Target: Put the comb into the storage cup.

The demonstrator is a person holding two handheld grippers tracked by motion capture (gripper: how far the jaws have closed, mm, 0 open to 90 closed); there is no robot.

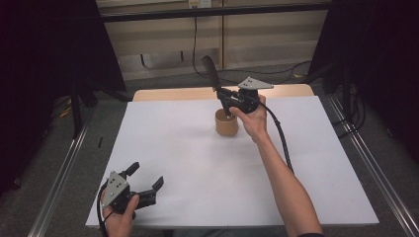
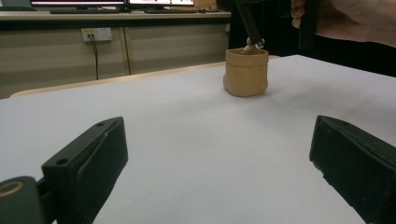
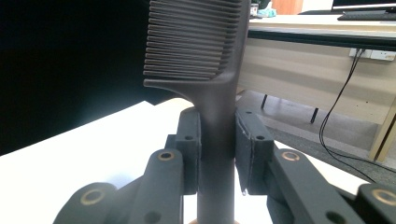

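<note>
Here the right gripper (image 3: 218,140) clamps a dark comb (image 3: 205,56) by its handle.

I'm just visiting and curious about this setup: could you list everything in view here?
comb: one, dark grey, upright, handle clamped in the right gripper, lower end at the cup's mouth.
cup: one, tan, standing on the table's far middle.
table: one, white top with a wooden far edge.
wall cable: one, black, hanging behind the table.
monitors: at least two, on a desk behind, bottom edges visible.
left gripper: one, black, jaws open, near corner of the table.
right gripper: one, black, jaws shut on the comb, above the cup.
</note>
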